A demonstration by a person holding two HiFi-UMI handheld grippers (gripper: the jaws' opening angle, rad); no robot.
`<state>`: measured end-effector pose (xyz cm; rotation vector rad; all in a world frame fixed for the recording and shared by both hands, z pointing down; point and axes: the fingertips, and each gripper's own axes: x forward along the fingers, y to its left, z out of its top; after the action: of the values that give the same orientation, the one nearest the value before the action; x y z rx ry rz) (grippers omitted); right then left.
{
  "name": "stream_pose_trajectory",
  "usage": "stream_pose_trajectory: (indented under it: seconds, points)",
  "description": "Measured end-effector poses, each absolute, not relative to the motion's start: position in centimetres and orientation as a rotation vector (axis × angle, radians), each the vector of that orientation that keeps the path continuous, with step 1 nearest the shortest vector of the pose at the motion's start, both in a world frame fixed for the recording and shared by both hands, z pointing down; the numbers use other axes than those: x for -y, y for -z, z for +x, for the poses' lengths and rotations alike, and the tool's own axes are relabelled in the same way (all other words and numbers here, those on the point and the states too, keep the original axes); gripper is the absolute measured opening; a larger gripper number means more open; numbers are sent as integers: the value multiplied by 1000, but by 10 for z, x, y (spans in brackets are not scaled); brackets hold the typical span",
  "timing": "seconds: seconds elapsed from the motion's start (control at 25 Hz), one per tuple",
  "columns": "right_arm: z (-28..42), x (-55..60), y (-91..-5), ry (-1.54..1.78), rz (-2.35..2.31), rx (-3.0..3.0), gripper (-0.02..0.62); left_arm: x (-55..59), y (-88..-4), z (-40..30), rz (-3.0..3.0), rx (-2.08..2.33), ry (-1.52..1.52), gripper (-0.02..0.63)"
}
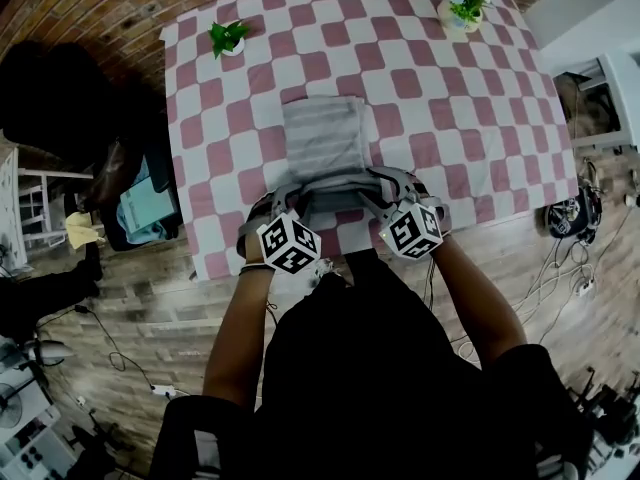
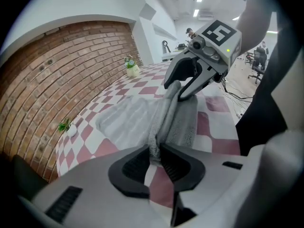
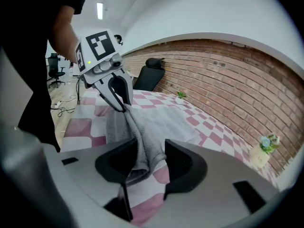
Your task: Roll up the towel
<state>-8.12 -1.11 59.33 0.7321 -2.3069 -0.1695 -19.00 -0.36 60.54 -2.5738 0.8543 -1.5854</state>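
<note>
A grey towel (image 1: 322, 138) lies in the middle of a table (image 1: 470, 118) that has a pink and white checked cloth on it. In the head view the far part of the towel lies flat. Its near edge is lifted up off the cloth, just in front of the person. The person stands at the bottom of the frame with both arms held out to that edge. The left gripper (image 2: 155, 153) is at the left end of the lifted edge. In the left gripper view its two black jaws are almost together, and a thin fold of towel is pinched tight between them. The right gripper (image 3: 145, 161) is at the right end of the same edge. In the right gripper view its jaws stand a bit apart. A thick fold of towel hangs down between them. The fold leans on the left jaw, and there is a gap between it and the right jaw, so these jaws are not squeezing it. The towel stretches from one gripper to the other like a soft ridge, and each gripper view shows the other gripper at the far end of it. A small green plant (image 1: 228, 38) in a white pot stands on the table at the upper left of the head view. Another potted plant (image 1: 463, 6) stands at the upper right. Both are well away from the towel. A brick wall (image 3: 228, 75) runs behind the table. Cables (image 1: 560, 268) lie on the wood floor at the right of the head view.
</note>
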Motion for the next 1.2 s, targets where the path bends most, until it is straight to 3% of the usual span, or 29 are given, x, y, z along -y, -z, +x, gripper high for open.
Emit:
stream_pose_trajectory:
  seconds: [0.16,0.32,0.52,0.88,1.2]
  points:
    - [-75,26,-595,97,802,2316,219,10,-605,-193,-2527,-895,1596,94]
    - [-76,34,-602,24,808,2332,222,20,-595,-201,-2435,-991,1562,193]
    - [-78,37,-605,-4,765,2344,221,3,-573,-194,-2512,-875,1435,244]
    - [-82,39,-608,-39,736,2347,219,-46,-598,-163,-2423,-298,1486,249]
    - [-86,27,-577,97,695,2423,225,-23,-623,-163,-2494,-389,1590,189]
